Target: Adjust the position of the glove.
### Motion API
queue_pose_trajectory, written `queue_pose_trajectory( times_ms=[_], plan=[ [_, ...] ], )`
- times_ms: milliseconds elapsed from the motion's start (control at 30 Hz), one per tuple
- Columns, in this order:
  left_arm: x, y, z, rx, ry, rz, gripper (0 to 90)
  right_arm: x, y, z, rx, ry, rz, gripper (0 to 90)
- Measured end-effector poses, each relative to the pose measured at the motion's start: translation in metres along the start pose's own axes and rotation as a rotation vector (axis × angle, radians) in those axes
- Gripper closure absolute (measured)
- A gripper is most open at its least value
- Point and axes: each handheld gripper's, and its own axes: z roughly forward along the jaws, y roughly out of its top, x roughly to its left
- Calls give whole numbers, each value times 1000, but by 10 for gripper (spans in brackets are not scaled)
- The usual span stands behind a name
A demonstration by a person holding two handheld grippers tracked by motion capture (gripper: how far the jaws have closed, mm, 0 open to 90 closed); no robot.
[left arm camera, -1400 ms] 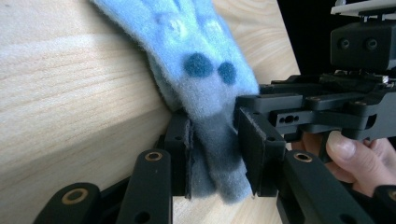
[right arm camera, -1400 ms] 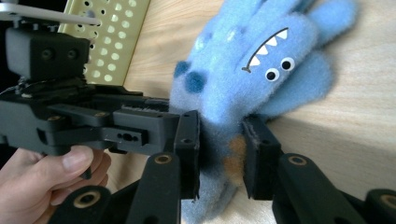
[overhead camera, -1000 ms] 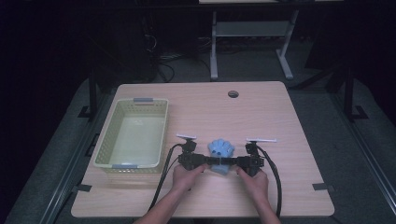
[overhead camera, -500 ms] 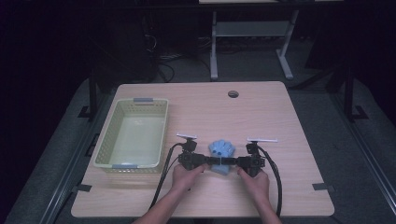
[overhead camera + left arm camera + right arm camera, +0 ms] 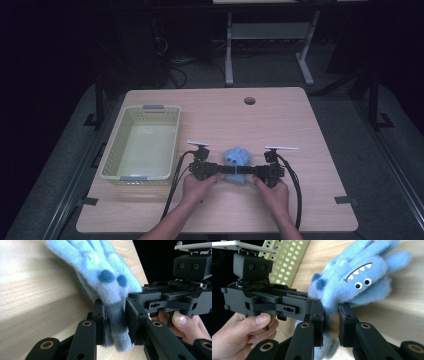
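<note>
In the high view, the blue plush toy [image 5: 237, 161] lay on the table [image 5: 310, 150] near the front edge, pinched from both sides by the left gripper [image 5: 223, 171] and the right gripper [image 5: 242, 173], whose tips met at its lower end. The pale green basket [image 5: 142, 145] stood to the left, well apart from the toy, with bare tabletop between and nothing blocking that path. The basket's near wall would likely be the one obstacle if the toy were carried over too low.

In the left gripper view, the left gripper [image 5: 117, 322] was closed on the toy's [image 5: 105, 277] darker lower end, squeezing the fleece; the right gripper's [image 5: 140, 298] jaw pressed in just beside it. With both sets of jaws crowded on one narrow end, a pull apart would probably stretch the fabric or slip one grip.

In the right gripper view, the right gripper [image 5: 330, 320] clamped the same soft end under the toy's [image 5: 359, 277] toothed face, with the left gripper [image 5: 302, 302] alongside and the basket [image 5: 287, 257] behind.
</note>
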Motion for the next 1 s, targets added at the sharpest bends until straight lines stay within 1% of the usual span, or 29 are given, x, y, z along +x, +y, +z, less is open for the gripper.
queue_pose_trajectory(
  times_ms=[67,100,200,300,333,367,500,533,567,600,633,667,733,767,833,867,933,1000],
  plan=[
    [-3,2,-3,-8,-2,8,704,3,2,-2,-7,6,-5,766],
    [-4,3,-5,-11,-3,12,704,7,4,-3,-14,8,-15,766],
    [-9,5,-10,-17,1,26,704,10,6,-4,-14,10,-24,766],
    [-13,8,-16,-31,2,31,704,17,9,-5,-19,16,-33,766],
    [-13,8,-16,-31,2,31,703,17,9,-5,-19,16,-33,766],
    [-15,9,-19,-35,0,34,703,20,11,-6,-26,25,-38,766],
    [-17,11,-25,-41,4,42,703,25,14,-5,-24,31,-43,766],
    [-18,12,-27,-45,4,43,703,29,16,-4,-25,30,-58,766],
    [-18,13,-30,-47,4,45,703,29,16,-4,-25,30,-58,766],
    [-19,14,-32,-50,1,46,703,32,18,-4,-26,30,-59,766],
    [-21,15,-37,-56,7,52,703,36,21,-3,-25,39,-64,766],
    [-21,15,-37,-56,7,52,703,38,22,-3,-23,35,-73,766],
    [-23,17,-42,-61,11,57,703,40,24,-2,-24,39,-74,766],
    [-24,19,-48,-67,10,65,703,45,27,-1,-23,42,-83,767],
    [-25,20,-50,-71,12,62,703,47,28,-1,-28,46,-91,767],
    [-26,21,-53,-71,13,70,703,49,29,0,-26,49,-95,767],
    [-28,24,-60,-84,12,71,703,57,34,2,-25,51,-102,767],
    [-28,24,-62,-88,12,72,703,59,35,2,-24,50,-108,767]
  ],
)
